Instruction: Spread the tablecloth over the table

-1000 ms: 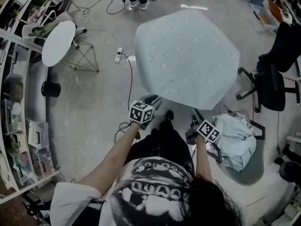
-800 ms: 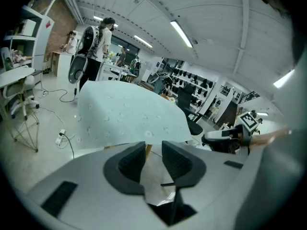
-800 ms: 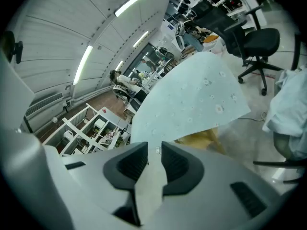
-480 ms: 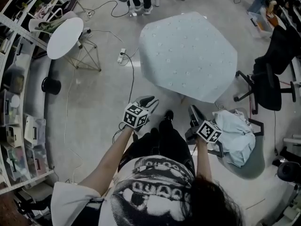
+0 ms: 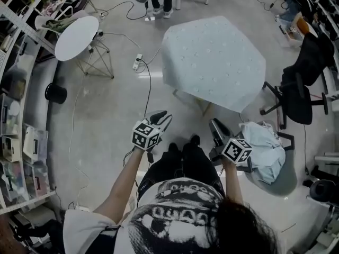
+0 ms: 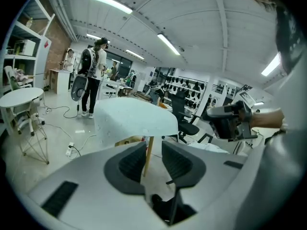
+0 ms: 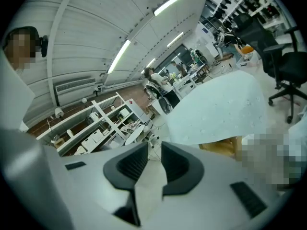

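**Cloth lying over the bench, both hand-held grippers empty**

The pale blue tablecloth (image 5: 214, 60) is lying spread over the bench (image 6: 147, 156), covering the whole top and hanging down past the edges on every side that shows. Only the wooden legs of the bench are showing beneath the hem. The cloth is looking flat across the top, with small light dots scattered over it.

The person is standing back from the bench, with bare floor between them and it. The left hand-held gripper (image 5: 159, 116) is pointing toward the bench with its jaws a narrow gap apart and nothing between them; in the left gripper view, one far-off bench leg is showing through that gap. The right hand-held gripper (image 5: 216, 127) is also holding its jaws slightly apart and gripping nothing, well clear of the cloth.

A bundle of pale fabric (image 5: 263, 150) is sitting on a seat just beside the right hand-held gripper. A black office chair (image 5: 299, 89) is standing near the right edge of the bench. A round white side table (image 5: 77, 37) is standing well apart to the left, near the shelves (image 5: 16, 142), and a cable (image 5: 147, 83) is trailing across the floor.
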Demonstrator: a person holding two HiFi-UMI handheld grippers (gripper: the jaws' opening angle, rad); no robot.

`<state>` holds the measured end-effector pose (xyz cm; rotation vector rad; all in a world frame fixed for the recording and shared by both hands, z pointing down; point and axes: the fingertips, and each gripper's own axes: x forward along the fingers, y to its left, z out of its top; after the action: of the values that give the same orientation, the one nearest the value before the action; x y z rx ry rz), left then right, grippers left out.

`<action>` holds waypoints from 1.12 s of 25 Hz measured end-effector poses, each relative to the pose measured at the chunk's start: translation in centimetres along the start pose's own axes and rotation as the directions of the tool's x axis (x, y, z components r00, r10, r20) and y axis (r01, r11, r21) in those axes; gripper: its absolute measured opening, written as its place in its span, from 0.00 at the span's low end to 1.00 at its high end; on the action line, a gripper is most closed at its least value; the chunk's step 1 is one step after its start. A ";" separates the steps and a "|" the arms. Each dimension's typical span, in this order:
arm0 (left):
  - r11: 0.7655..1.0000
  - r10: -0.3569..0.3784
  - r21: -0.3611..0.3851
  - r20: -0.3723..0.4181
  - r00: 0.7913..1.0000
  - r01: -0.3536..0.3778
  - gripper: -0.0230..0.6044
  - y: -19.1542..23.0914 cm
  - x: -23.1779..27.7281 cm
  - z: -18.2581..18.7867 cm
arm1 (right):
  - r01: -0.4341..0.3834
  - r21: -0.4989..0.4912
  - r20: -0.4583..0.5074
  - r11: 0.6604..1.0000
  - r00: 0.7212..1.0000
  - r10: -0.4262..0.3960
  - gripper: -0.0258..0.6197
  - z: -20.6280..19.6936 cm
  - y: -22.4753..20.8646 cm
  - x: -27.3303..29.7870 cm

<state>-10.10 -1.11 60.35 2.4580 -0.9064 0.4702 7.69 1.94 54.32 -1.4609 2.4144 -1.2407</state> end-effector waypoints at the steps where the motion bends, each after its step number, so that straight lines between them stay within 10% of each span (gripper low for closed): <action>1: 1.000 0.009 0.000 0.000 1.000 -0.009 0.20 0.0 -0.5 -0.4 | -0.002 -0.014 -0.015 1.000 1.000 0.001 0.15 -0.3 0.3 0.1; 28: 0.980 0.196 -0.015 0.197 0.961 -0.197 0.09 -10.6 -5.8 2.8 | -0.185 -0.210 -0.148 0.960 0.977 0.156 0.02 -1.2 3.6 -7.3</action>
<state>-6.72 7.47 52.01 2.4626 -1.2404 0.2966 8.59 9.13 50.30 -1.2175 2.7770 -1.0902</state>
